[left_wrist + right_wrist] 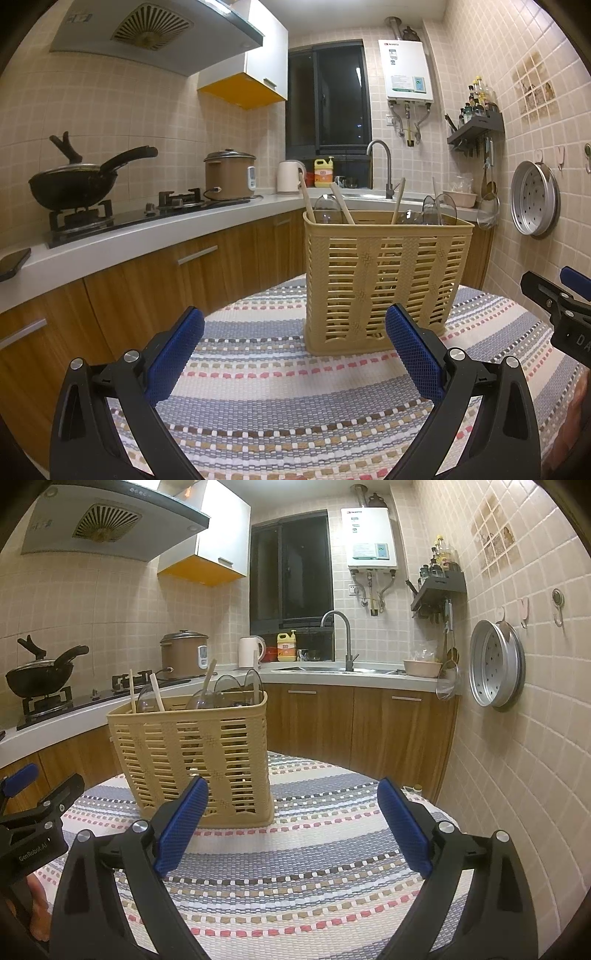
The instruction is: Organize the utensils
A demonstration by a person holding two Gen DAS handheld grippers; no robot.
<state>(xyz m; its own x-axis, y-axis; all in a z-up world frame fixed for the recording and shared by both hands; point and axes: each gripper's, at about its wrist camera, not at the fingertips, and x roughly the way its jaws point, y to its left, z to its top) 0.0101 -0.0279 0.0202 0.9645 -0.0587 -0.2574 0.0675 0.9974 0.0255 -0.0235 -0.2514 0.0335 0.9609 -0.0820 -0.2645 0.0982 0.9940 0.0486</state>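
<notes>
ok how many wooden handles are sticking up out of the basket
3 wooden handles rise from the basket: one at its left end, one just right of it, one toward the right. More may sit hidden below the rim.

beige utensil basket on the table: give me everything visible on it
The utensil basket is a tall, rectangular caddy of beige, plastic-looking woven lattice with slotted walls and a solid rim. It stands upright on the striped woven tablecloth. Inside, wooden handles and clear spoon-like utensils lean, poking above the rim. Neither the left gripper nor the right gripper touches it; both sets of fingers are spread open and empty, short of it.
</notes>
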